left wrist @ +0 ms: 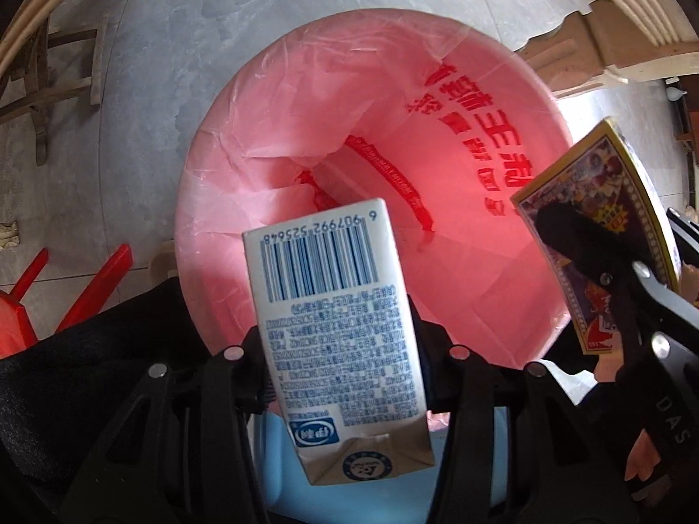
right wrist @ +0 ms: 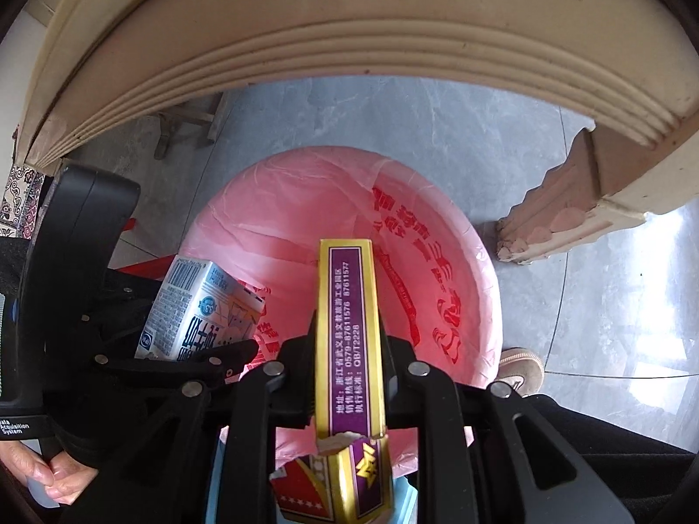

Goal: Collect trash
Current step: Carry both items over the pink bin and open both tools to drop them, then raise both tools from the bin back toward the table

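The left gripper (left wrist: 345, 345) was clamped on a white milk carton (left wrist: 336, 327), its jaws closed against the carton's sides, holding it over the near rim of the pink-lined trash bin (left wrist: 209, 201), apparently ready to drop. The right gripper (right wrist: 349, 367) pinched a torn gold-and-purple card box (right wrist: 349, 340) by its flat faces, also above the bin's opening, right of the carton. Both tools pointed steeply down at the bin from its near side. The bin stood on grey floor tiles (left wrist: 174, 43) beside a cream table (right wrist: 349, 43).
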Demonstrator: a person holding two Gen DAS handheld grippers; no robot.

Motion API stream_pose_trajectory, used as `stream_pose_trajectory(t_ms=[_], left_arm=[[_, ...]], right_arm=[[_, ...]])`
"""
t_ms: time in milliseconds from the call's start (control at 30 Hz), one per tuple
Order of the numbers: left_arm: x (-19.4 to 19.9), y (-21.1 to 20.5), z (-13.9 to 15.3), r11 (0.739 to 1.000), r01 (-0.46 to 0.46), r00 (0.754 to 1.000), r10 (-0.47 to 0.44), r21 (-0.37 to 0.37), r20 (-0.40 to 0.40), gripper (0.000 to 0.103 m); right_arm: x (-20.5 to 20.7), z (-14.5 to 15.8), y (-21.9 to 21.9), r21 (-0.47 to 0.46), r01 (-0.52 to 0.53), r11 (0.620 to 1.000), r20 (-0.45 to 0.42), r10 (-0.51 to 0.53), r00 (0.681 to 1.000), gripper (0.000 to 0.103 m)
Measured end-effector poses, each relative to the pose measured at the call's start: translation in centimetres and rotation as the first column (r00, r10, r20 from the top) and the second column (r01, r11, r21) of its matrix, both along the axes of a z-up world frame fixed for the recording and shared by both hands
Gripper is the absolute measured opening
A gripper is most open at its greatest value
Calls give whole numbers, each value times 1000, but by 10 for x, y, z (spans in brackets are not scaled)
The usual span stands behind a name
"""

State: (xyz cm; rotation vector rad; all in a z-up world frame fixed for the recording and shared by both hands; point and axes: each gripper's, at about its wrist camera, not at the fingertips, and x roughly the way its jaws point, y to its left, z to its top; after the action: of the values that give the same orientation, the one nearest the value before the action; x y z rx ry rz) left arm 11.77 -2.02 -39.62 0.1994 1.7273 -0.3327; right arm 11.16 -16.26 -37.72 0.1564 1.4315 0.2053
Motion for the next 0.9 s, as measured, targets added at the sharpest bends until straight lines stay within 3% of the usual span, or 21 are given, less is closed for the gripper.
stream_pose_trajectory(t_ms=[133,200,300,900], left_arm=[[2,3,-7,1000,-3,1000,4,15,-17,52],[3,3,-7,999,7,1000,-6,35,-17,65],[2,0,-9,997,26,1000,-26,69,-6,67],[4,2,-4,998,9,1000,-10,70,18,68]], right_arm=[[4,-10,1,12,-8,1000,-19,8,1000,24],[5,-12,3,13,-3,1000,-23,4,1000,49],[6,-7,2,11,9,1000,5,-9,1000,70],[5,-1,-4,1,23,1000,12,-23,1000,71]])
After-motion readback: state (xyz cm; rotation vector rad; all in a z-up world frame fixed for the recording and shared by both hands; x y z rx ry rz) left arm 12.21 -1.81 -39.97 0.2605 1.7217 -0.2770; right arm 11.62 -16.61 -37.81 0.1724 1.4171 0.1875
